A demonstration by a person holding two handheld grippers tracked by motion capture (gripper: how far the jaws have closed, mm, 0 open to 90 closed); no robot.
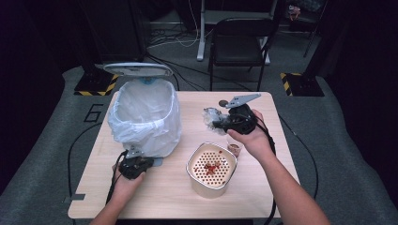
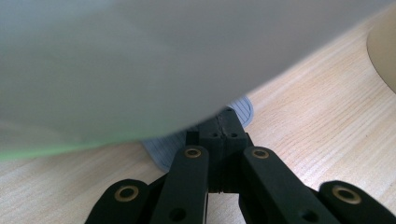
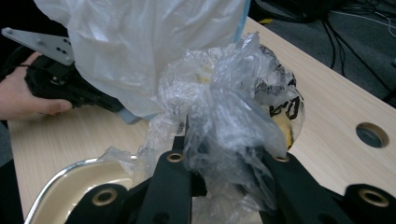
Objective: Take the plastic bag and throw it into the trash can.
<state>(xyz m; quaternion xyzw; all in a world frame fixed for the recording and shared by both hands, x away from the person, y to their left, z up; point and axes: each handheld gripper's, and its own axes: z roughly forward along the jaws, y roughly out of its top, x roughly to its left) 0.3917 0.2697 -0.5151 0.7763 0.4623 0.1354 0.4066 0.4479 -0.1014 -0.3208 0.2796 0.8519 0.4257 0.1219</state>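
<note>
Crumpled wrapper held above the table, beside the lined bin

A clear crumpled plastic wrapper (image 1: 210, 116), black-printed with something yellow inside, is clamped in the right gripper (image 1: 217, 123), right of the white-lined pedal bin (image 1: 145, 117), whose lid is raised.

**Dim room, lit counter**

A pale wooden counter (image 1: 263, 187) sits bright on grey carpet (image 1: 338, 140); all around falls into darkness. Behind it stands a black chair (image 1: 239, 42), with cables (image 1: 173, 40) snaking across the floor. Yellow-and-black striped stand bases (image 1: 96, 84) flank both far corners.
</note>
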